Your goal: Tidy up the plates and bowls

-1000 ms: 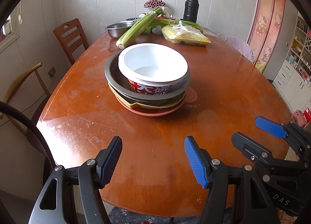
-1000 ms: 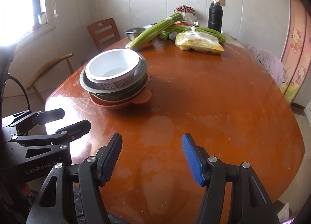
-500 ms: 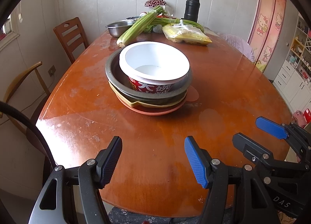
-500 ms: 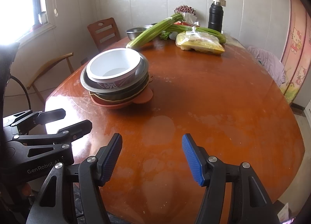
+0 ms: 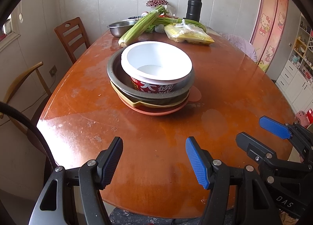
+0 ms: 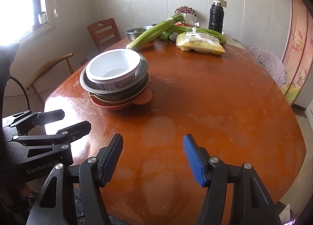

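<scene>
I am holding the left gripper [image 5: 154,160] and right gripper [image 6: 153,158] half open and empty above the near edge of a worn, glossy wooden table [image 5: 225,92]. Mid-table, a white instant-noodle bowl [image 5: 156,64] is sitting inside a grey metal bowl [image 5: 115,72], stacked on a yellow dish [image 5: 137,104] and an orange plate [image 5: 193,94]. Celery [image 5: 140,26] is lying at the far end; chairs [image 5: 70,35] are standing against pale walls.

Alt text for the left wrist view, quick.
A white bowl tops a stack of grey, yellow and orange dishes on a brown table. Both tongs, left and right, hover open and empty in front.
</scene>
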`<state>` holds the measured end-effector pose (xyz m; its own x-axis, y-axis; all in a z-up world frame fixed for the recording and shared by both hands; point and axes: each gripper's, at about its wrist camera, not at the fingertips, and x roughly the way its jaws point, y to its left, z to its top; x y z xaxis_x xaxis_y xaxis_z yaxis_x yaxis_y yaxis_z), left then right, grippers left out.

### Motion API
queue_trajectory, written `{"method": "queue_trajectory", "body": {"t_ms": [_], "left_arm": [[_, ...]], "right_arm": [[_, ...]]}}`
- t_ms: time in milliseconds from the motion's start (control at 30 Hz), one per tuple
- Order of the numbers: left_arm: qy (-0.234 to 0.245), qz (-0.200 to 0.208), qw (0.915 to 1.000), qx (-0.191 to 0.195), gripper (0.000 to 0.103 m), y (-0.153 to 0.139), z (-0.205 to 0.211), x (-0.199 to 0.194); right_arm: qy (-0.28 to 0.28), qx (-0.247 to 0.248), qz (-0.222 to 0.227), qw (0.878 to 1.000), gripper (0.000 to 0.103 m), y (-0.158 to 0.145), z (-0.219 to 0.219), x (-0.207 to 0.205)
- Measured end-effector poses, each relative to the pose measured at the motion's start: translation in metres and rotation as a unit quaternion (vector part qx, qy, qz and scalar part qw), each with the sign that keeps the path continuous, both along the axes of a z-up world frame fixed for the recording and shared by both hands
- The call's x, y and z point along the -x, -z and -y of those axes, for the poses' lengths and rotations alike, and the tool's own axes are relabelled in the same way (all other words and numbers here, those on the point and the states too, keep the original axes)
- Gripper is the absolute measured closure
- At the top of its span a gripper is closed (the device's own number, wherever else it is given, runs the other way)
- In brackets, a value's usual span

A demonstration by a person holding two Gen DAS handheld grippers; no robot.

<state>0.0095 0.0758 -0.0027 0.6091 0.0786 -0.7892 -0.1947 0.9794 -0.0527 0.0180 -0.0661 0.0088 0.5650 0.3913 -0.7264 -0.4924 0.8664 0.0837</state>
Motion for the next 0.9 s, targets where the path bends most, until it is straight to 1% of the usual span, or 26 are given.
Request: {"method": "queue_trajectory", "body": {"t_ms": [333,700,833,900], "left_arm": [[-0.003,-0.001,1.0,-0.005,0.037,0.0,-0.001,0.0],[-0.003,-0.006,1.0,-0.005,0.037,0.009,-0.006,-0.005],[-0.003,0.005,1.0,-0.001,0.036,0.008,-0.016,-0.007],[-0.011,0.012,0.9999,0.0,0.036,0.003,-0.03,-0.012]], "right_arm": [[-0.003,0.002,-0.001,1.0,0.037,0.0,-0.001,0.0],[-0.005,0.007,-0.003,1.0,0.037,0.004,-0.003,-0.003],[-0.007,0.007,0.004,1.0,0.037,0.003,-0.004,-0.012],[-0.007,0.005,0.008,1.0,0.037,0.003,-0.001,-0.021]]}}
